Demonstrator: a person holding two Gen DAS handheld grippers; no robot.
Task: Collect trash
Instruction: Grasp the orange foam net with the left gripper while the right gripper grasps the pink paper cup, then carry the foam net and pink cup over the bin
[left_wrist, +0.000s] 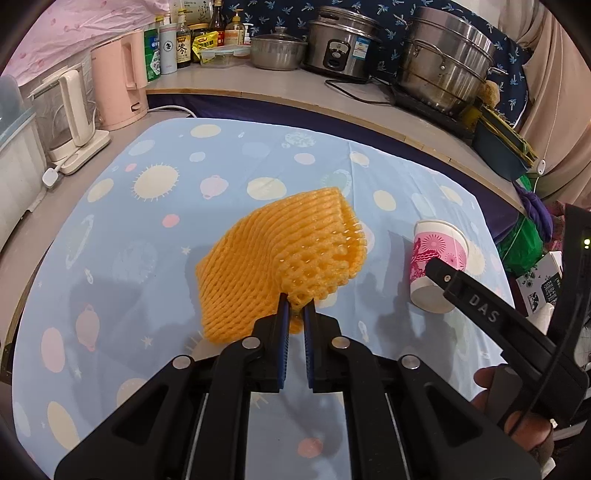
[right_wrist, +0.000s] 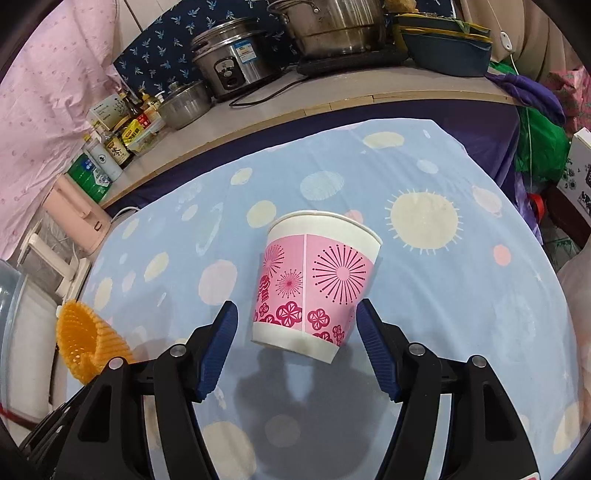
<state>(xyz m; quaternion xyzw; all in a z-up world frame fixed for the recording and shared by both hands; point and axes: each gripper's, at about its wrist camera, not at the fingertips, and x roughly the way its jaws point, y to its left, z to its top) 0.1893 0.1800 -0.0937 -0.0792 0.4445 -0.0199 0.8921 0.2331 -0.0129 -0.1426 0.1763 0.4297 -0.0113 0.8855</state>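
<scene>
Orange foam-mesh fruit sleeve (left_wrist: 280, 258): centre of left wrist view, lifted off the tabletop by one corner. Left claw (left_wrist: 296, 308) clenched on that corner, blue pads pinching the mesh.

Pink-and-white printed paper cup (right_wrist: 314, 280): centre of right wrist view, standing upright on the pale blue dotted tablecloth (right_wrist: 443, 314); the same cup shows at right-centre of the left wrist view. Right claw (right_wrist: 295, 334) released, jaws spread to either side of the cup's base, pads not touching the wall.

Step in hand, as judged: first piece of trash secured, second being approached. Next move likely calls for advancing slightly, then closing gently; the thin paper wall would crush under a hard squeeze.

Surroundings: steel pots and rice cooker (right_wrist: 231, 61) upper frame, bottles upper left. No bin visible.
</scene>
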